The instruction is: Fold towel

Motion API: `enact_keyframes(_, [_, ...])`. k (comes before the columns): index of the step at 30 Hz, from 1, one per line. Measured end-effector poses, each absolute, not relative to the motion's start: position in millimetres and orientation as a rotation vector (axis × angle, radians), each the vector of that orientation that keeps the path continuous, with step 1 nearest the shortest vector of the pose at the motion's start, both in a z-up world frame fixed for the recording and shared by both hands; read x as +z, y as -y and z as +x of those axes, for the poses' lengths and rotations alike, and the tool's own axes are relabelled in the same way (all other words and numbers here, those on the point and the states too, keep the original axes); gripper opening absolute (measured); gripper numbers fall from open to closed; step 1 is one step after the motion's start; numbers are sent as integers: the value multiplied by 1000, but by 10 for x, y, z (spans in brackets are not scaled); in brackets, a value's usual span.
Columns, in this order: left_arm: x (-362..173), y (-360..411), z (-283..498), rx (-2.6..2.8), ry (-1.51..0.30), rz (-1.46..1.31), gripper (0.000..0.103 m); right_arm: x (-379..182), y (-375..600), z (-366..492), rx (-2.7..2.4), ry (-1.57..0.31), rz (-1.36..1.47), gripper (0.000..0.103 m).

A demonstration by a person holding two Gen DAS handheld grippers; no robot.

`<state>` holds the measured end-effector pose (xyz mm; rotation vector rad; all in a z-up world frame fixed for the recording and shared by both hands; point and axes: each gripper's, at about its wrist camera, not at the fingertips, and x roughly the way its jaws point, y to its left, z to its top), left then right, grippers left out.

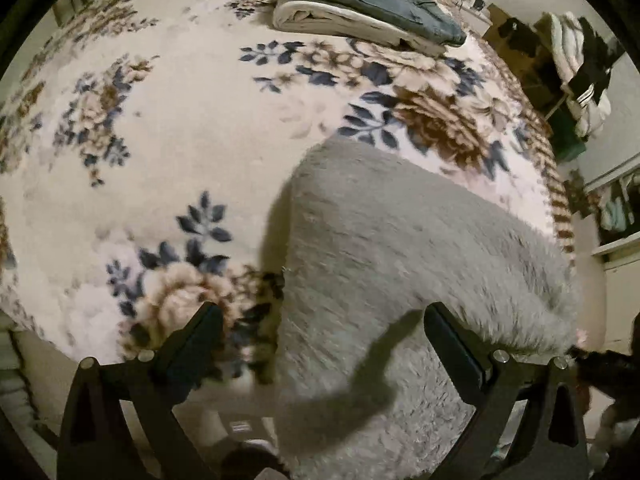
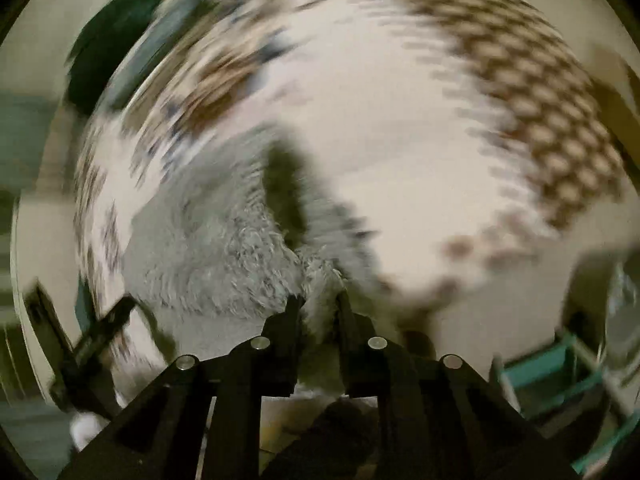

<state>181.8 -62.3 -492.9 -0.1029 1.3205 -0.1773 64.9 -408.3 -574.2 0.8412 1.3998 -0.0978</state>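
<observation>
A grey fluffy towel point(image 1: 400, 248) lies on a floral blanket point(image 1: 168, 128) over a bed, and its near part hangs past the bed's edge. My left gripper point(image 1: 324, 320) is open just above the towel's near left corner, with one finger on each side of the towel's left edge and nothing gripped. The right wrist view is heavily blurred. There, my right gripper point(image 2: 320, 304) is shut on a bunched corner of the grey towel point(image 2: 224, 256), whose pile shows between the fingertips. The towel's far side is smeared by blur.
A folded stack of grey and white cloth point(image 1: 360, 12) rests at the far side of the bed. Clothes hang on a rack point(image 1: 576, 64) at the right. A teal frame point(image 2: 560, 372) stands low on the right. The bed's edge runs close in front.
</observation>
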Motion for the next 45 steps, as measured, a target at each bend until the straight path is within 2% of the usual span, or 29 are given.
enact_keyframes(1, [-4938, 636, 1822, -184, -1326, -114, 103, -5819, 4248, 586, -159, -1432, 851, 12])
enact_keyframes(4, [-4955, 686, 1838, -197, -1336, -124, 103, -6126, 4546, 526, -207, -1550, 915, 12])
enact_keyframes(6, [-4941, 717, 1840, -206, -1332, -111, 103, -6062, 4674, 539, -179, -1504, 980, 14])
enact_keyframes(7, [-4937, 731, 1838, -210, -1332, -100, 103, -5969, 4670, 595, -140, -1466, 974, 30])
enact_keyframes(8, [-4938, 745, 1840, -210, -1332, -87, 103, -5880, 4646, 656, -99, -1426, 967, 61])
enact_keyframes(10, [-4933, 766, 1844, -215, -1332, -72, 103, -5695, 4545, 858, 27, -1319, 997, 84])
enact_keyframes(13, [-4901, 795, 1852, -217, -1328, -48, 103, -5704, 4246, 1283, 158, -1327, 980, 85])
enact_keyframes(15, [-4859, 829, 1858, -227, -1321, -25, 103, -5907, 4025, 1582, 160, -1412, 935, 82])
enact_keyframes(16, [-4843, 843, 1860, -231, -1319, -12, 103, -5974, 3946, 1671, 163, -1428, 927, 40])
enact_keyframes(17, [-4821, 856, 1861, -242, -1317, 0, 103, -5992, 3907, 1747, 157, -1440, 888, 13])
enact_keyframes(19, [-4804, 864, 1862, -254, -1314, 12, 103, -5878, 3921, 1871, 105, -1383, 778, 13])
enact_keyframes(22, [-4863, 866, 1870, -263, -1323, 28, 103, -5964, 4148, 1998, 26, -1366, 810, 14])
enact_keyframes(24, [-4928, 856, 1874, -259, -1341, 15, 103, -6068, 4235, 2005, 31, -1426, 843, 25])
enact_keyframes(26, [-4950, 838, 1859, -261, -1345, -18, 103, -5998, 4335, 1865, 46, -1434, 881, 51])
enact_keyframes(29, [-4982, 836, 1828, -261, -1350, -38, 103, -5749, 4417, 1518, 98, -1358, 919, 63])
enact_keyframes(31, [-5023, 847, 1813, -259, -1362, -42, 103, -5700, 4377, 1245, 119, -1369, 923, 68])
enact_keyframes(37, [-5075, 927, 1729, -268, -1378, -1, 103, -6102, 4038, 803, 201, -1494, 973, 68])
enact_keyframes(39, [-5093, 952, 1693, -272, -1382, 24, 103, -6212, 3889, 798, 236, -1473, 970, 62])
enact_keyframes(40, [-5102, 956, 1679, -271, -1386, 31, 103, -6259, 3814, 797, 221, -1464, 950, 28])
enact_keyframes(41, [-5110, 964, 1659, -271, -1392, 40, 103, -6316, 3759, 782, 190, -1488, 945, 11])
enact_keyframes(45, [-5067, 952, 1583, -276, -1395, 32, 103, -6105, 3780, 589, 107, -1472, 920, 9])
